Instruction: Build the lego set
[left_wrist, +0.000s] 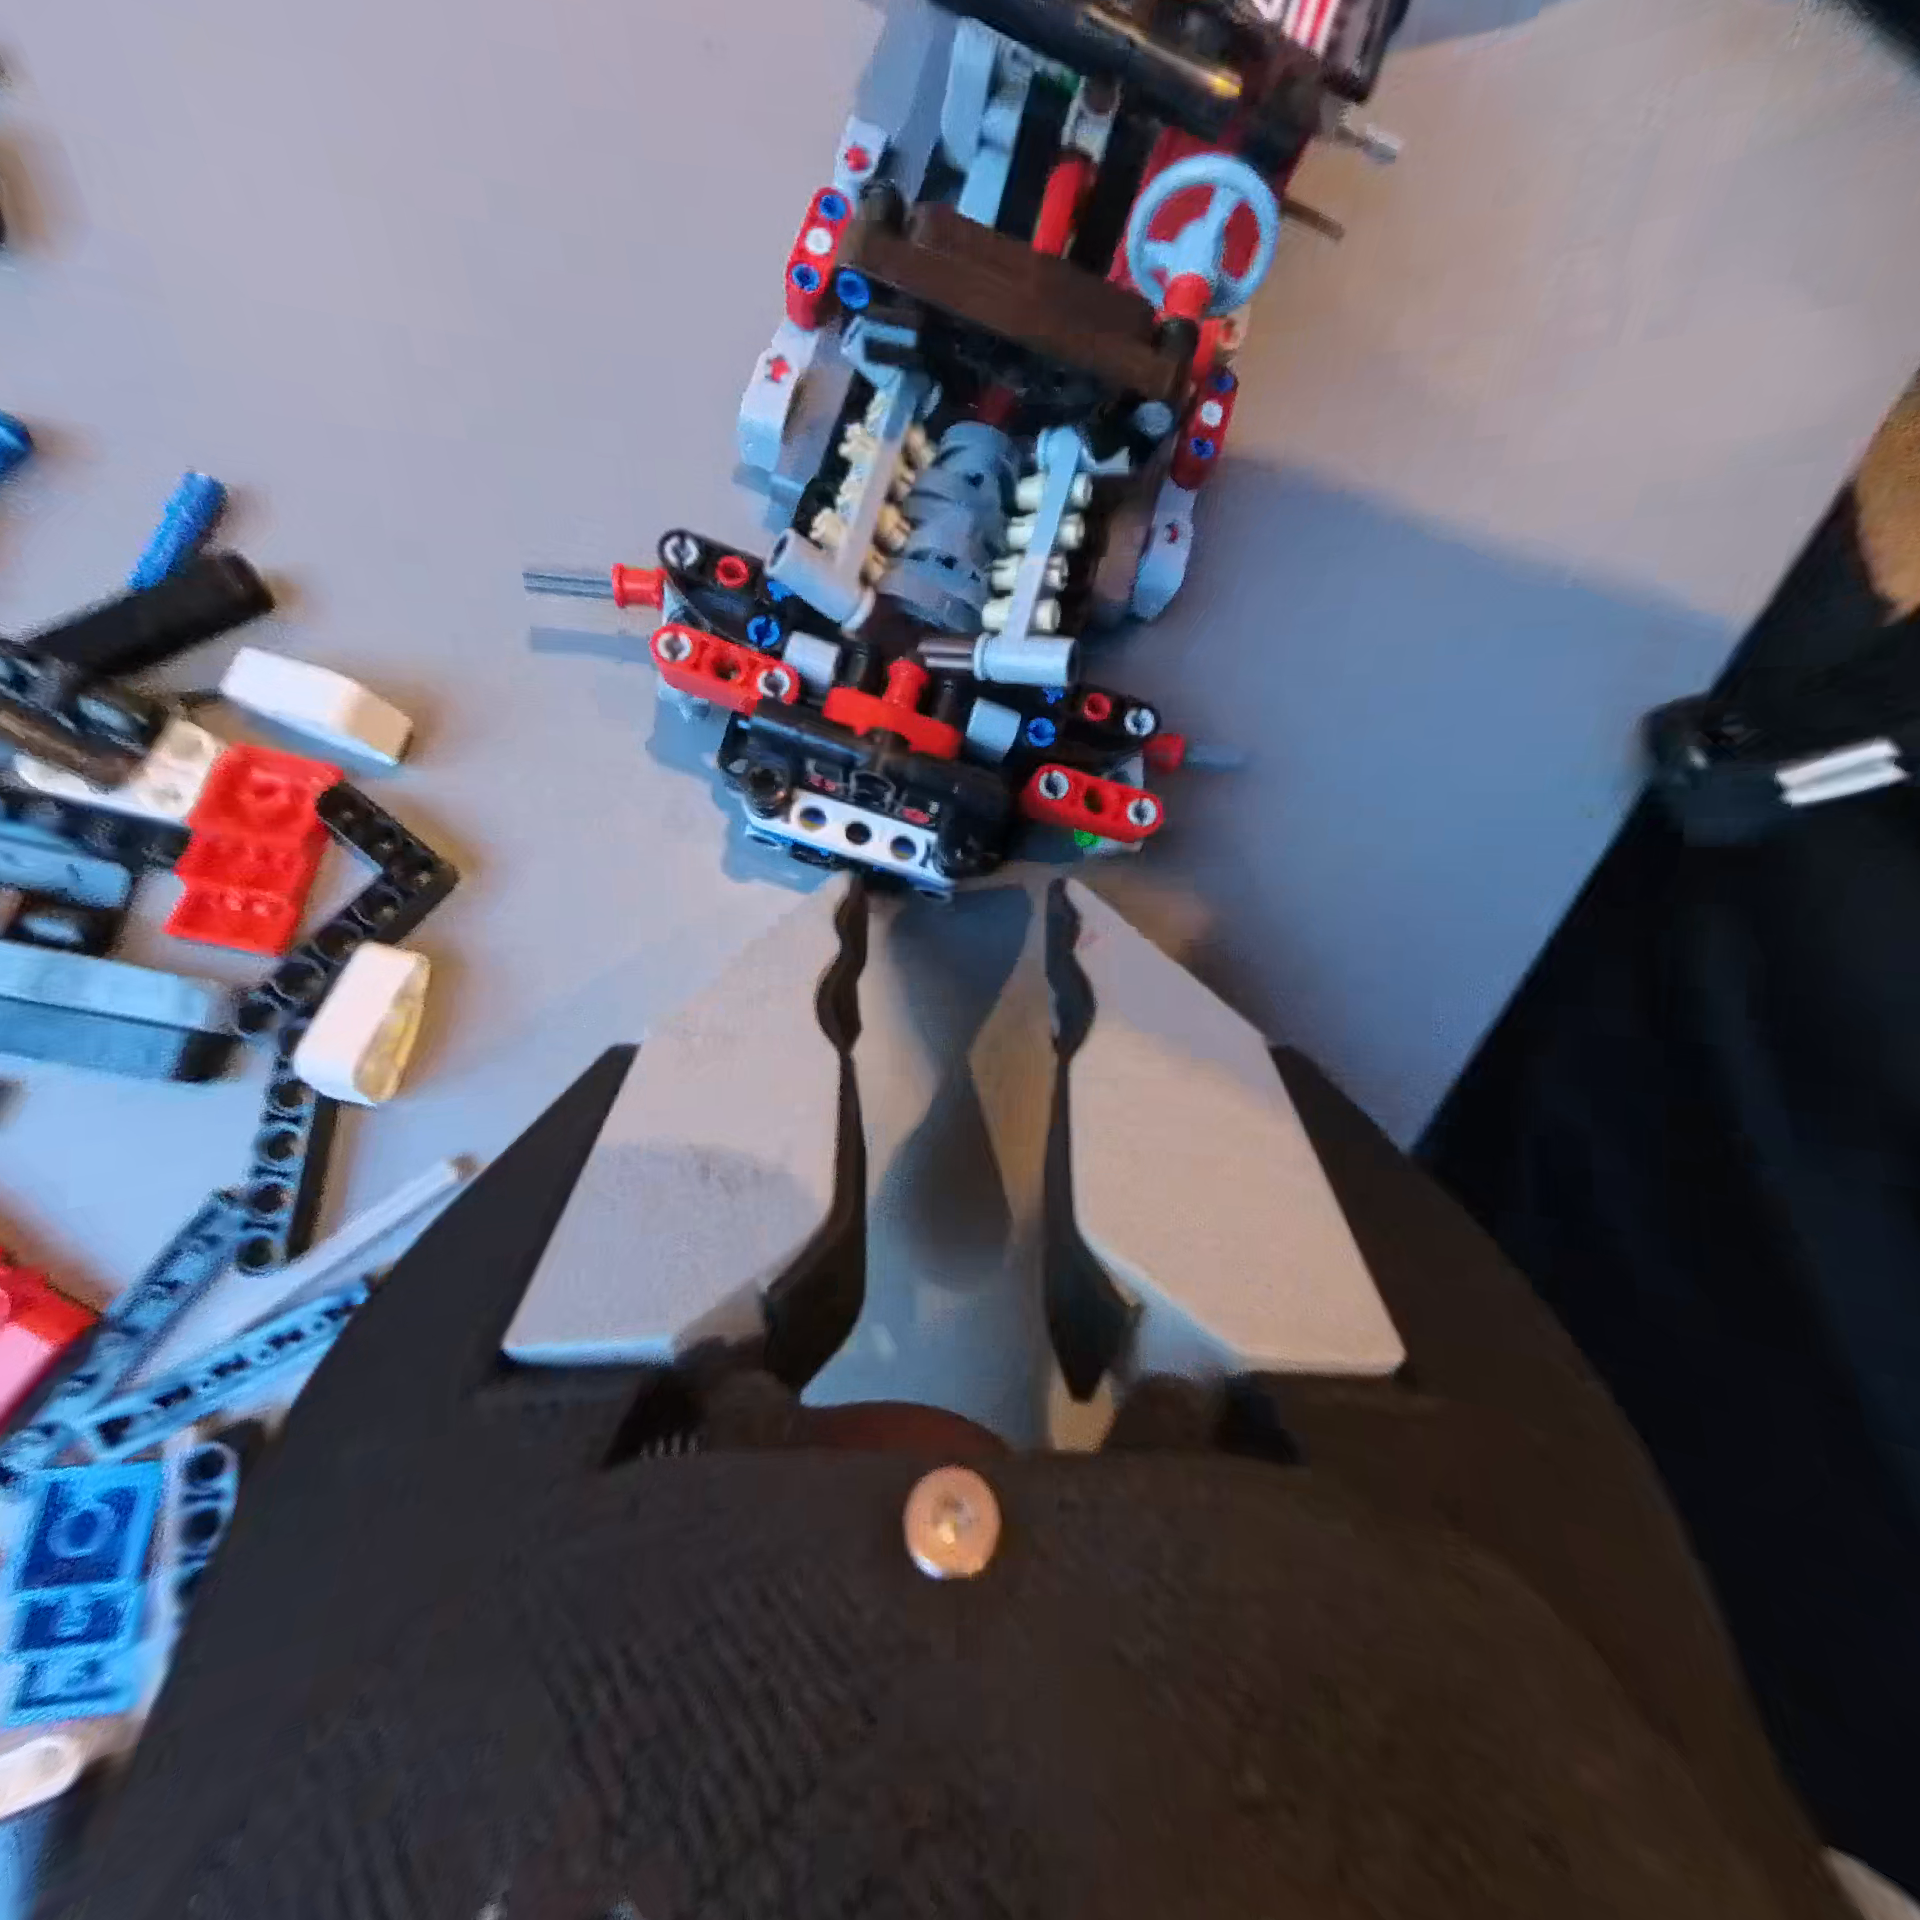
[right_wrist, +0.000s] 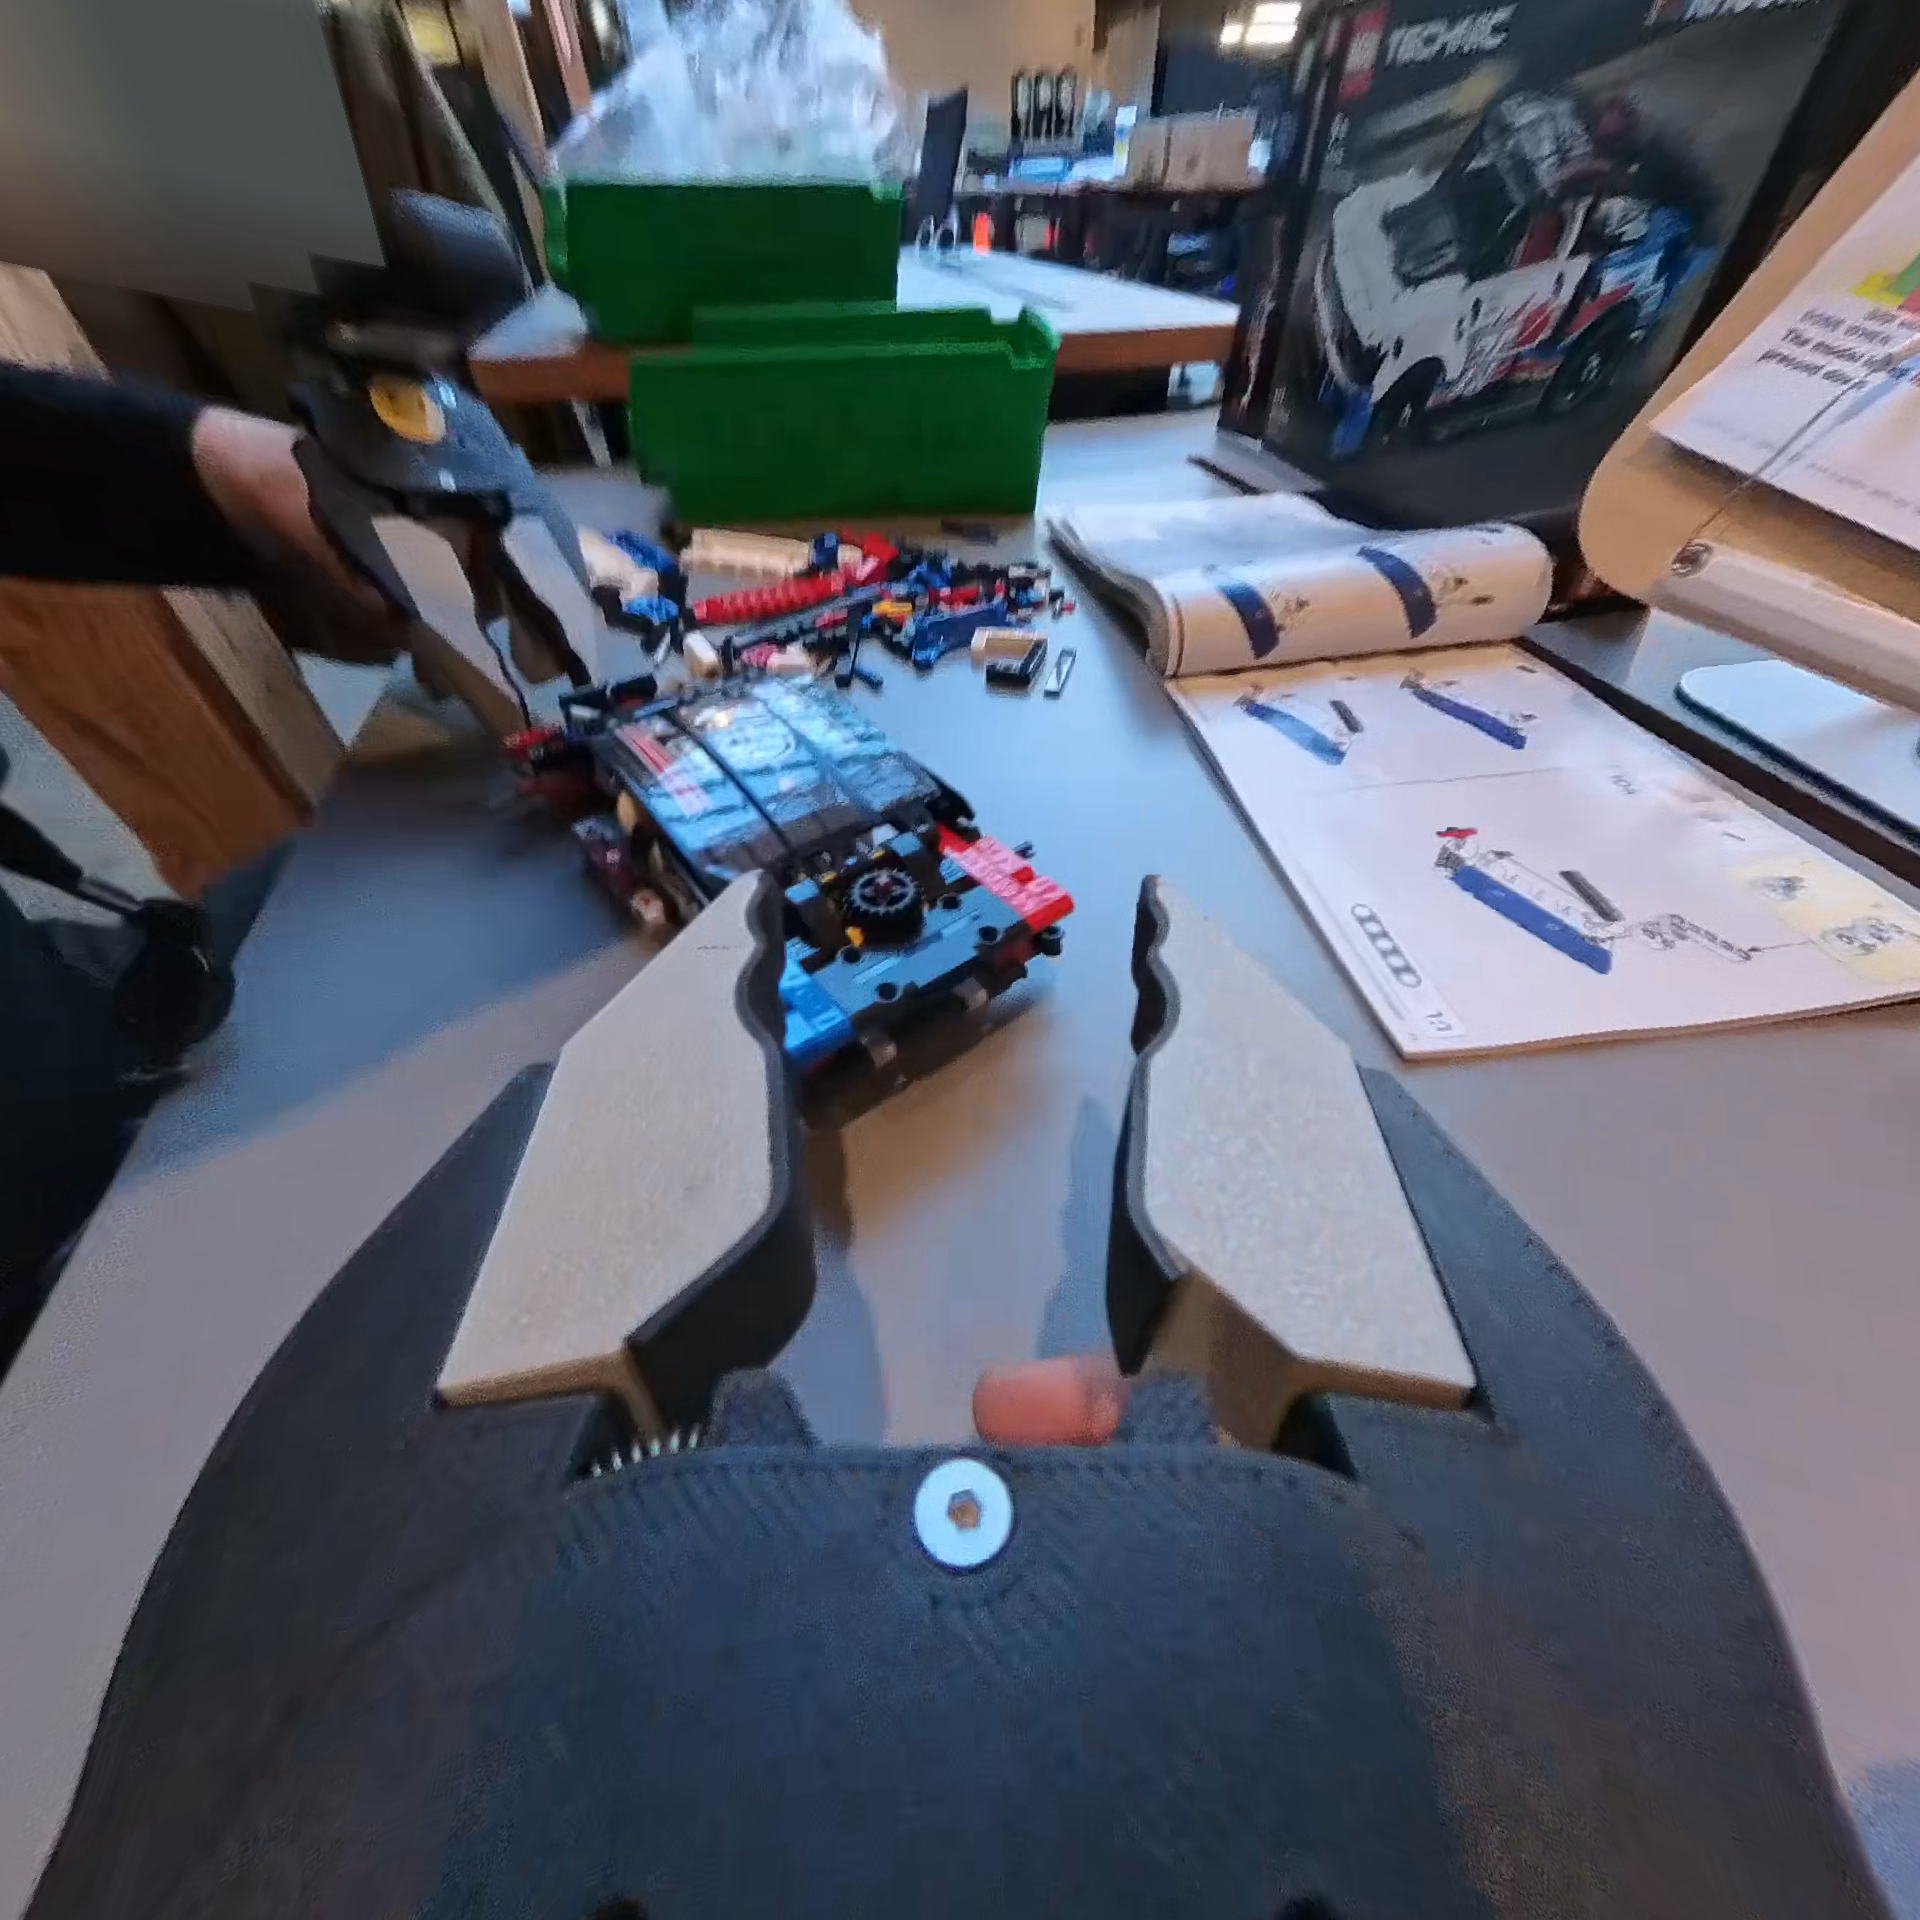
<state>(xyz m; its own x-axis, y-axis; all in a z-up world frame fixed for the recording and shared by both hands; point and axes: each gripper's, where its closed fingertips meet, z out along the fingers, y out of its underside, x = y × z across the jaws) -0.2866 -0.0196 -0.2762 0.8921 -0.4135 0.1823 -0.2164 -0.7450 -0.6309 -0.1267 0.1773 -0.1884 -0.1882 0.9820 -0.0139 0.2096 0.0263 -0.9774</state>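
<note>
A partly built lego car (left_wrist: 935, 540) lies on the grey table (left_wrist: 416, 260), with a grey steering wheel, an engine block and red beams showing. My left gripper (left_wrist: 954, 896) is open by a narrow gap, and its tips are right at the car's near end; nothing shows between the fingers. In the right wrist view the car (right_wrist: 821, 831) shows its dark stickered roof and blue and red rear. My right gripper (right_wrist: 956, 909) is wide open and empty, low over the table, with its tips at the car's rear. The left gripper (right_wrist: 520, 717) stands at the car's far end.
Loose lego pieces (left_wrist: 260, 883) lie left of the car and also show beyond it in the right wrist view (right_wrist: 852, 603). An open instruction booklet (right_wrist: 1507, 831), the set's box (right_wrist: 1507, 229) and green bins (right_wrist: 831, 416) stand around. The table edge (left_wrist: 1558, 987) runs along the right. My hands' fingertips stand some 30 cm from each other.
</note>
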